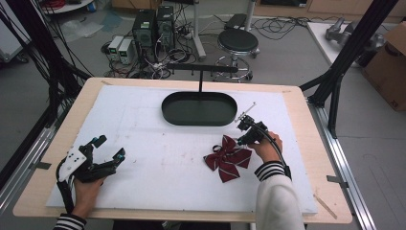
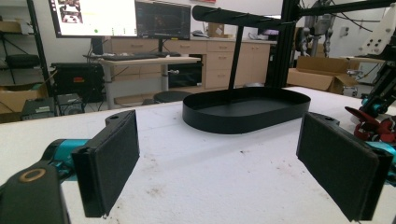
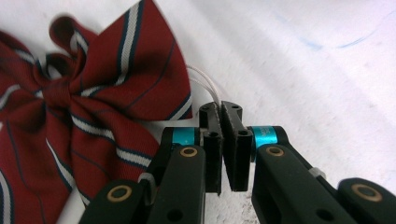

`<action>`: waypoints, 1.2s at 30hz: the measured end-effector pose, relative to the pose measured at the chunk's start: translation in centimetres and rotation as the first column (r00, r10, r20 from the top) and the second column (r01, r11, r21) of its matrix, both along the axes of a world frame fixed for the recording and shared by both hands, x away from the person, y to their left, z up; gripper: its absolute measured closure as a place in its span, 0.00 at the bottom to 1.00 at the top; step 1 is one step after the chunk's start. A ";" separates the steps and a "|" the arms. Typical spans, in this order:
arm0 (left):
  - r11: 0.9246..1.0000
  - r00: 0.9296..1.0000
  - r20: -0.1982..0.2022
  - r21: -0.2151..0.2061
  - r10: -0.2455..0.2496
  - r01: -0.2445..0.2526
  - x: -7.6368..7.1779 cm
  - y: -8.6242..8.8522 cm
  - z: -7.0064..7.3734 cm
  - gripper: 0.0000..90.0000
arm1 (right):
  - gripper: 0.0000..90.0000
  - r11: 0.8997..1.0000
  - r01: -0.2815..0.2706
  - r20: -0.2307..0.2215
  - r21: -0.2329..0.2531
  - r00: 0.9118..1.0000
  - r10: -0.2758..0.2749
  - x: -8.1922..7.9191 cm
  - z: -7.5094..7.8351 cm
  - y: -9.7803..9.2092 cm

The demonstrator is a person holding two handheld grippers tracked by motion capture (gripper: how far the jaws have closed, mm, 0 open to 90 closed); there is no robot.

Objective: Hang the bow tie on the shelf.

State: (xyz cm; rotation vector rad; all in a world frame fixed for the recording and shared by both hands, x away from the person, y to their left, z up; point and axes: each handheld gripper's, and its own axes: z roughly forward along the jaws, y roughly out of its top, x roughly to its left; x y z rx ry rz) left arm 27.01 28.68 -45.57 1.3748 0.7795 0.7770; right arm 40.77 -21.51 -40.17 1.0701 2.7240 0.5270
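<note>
Jaws of your right gripper [image 3: 223, 109] are clenched on the thin white loop [image 3: 205, 81] of the striped bow tie [image 1: 228, 158] lying on the white mat [image 1: 158, 177], your left gripper [image 1: 109, 147] released, so lifting sharply could slip that cord free.

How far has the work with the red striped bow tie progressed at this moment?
Early stage. Done so far: the right gripper has shut on the thin white elastic loop of the red striped fabric bow tie. In hand: the bow tie lies flat on the white table cover, not yet lifted. Left: probably moving it to the black oval tray with a hanger bar. The left gripper is open, holding nothing.
</note>
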 end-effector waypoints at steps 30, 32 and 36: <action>1.000 1.000 -0.001 0.001 0.001 -0.001 0.0 0.0 0.0 0.15 | 0.97 0.914 0.013 0.401 0.405 0.896 -0.191 -0.4 5.0 1.1; 1.000 1.000 -0.001 0.001 0.000 0.000 0.0 0.0 0.0 0.15 | 0.97 0.906 0.013 0.402 0.424 0.894 -0.201 -0.3 5.4 1.3; 1.000 1.000 -0.001 -0.001 0.001 -0.001 0.0 0.0 0.0 0.15 | 0.97 0.896 -0.009 0.430 0.445 0.880 -0.204 0.0 6.5 2.2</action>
